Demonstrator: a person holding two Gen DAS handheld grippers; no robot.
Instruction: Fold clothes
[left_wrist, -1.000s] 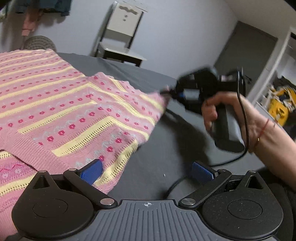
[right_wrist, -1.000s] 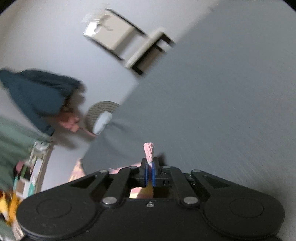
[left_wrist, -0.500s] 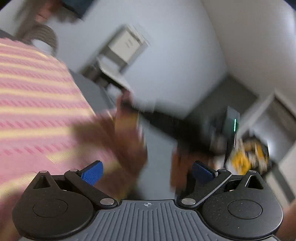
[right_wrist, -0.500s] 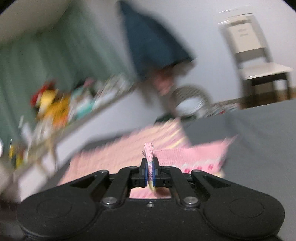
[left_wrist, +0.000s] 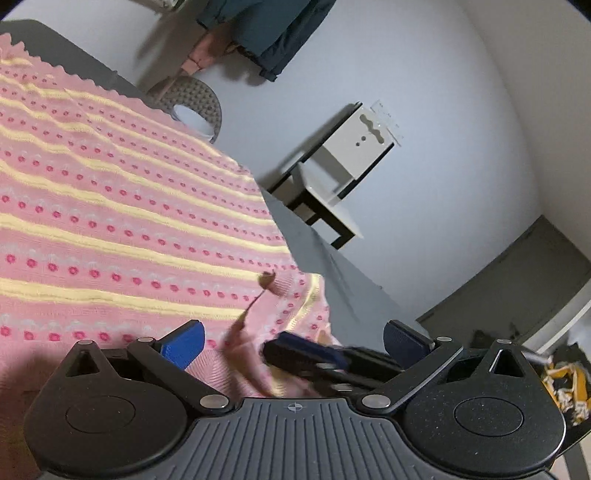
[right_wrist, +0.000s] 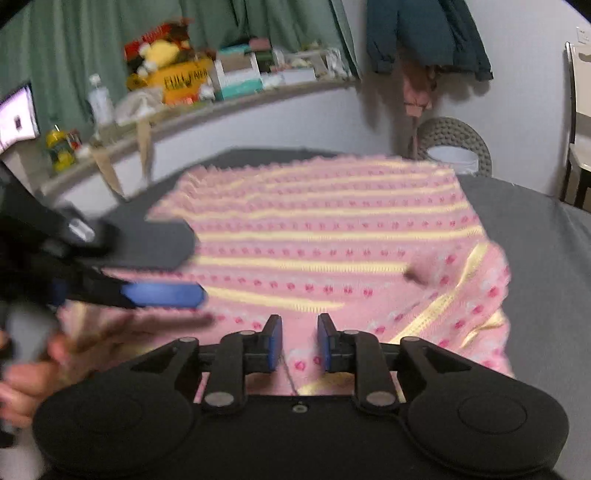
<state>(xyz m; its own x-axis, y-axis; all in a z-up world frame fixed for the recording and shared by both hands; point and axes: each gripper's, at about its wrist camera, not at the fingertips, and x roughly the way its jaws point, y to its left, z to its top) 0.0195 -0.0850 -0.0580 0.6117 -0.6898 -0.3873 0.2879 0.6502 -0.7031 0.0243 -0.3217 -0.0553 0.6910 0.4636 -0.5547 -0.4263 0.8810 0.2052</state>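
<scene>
A pink knit sweater (left_wrist: 122, 229) with yellow stripes and red dots lies spread on the grey bed cover (left_wrist: 332, 266). One sleeve (right_wrist: 461, 295) is folded over onto its right side. My right gripper (right_wrist: 300, 343) hovers low over the near hem, its blue pads a little apart, with fabric below the gap and nothing pinched. My left gripper (left_wrist: 295, 339) stands wide open over the same edge, holding nothing. In the left wrist view the right gripper (left_wrist: 306, 350) shows as a blurred shape between the left fingers. The left gripper (right_wrist: 166, 267) is a blur at the left of the right wrist view, held by a hand (right_wrist: 22, 369).
A white chair (left_wrist: 354, 158) and a woven basket (left_wrist: 195, 103) stand beyond the bed's far edge. A dark jacket (right_wrist: 424, 33) hangs on the wall. A cluttered shelf (right_wrist: 221, 81) runs along green curtains. Bare grey cover (right_wrist: 546, 258) lies right of the sweater.
The right gripper swung the pinched sleeve over onto the sweater and let go; its pads now stand apart. The left gripper tilted up and moved in beside it, still open.
</scene>
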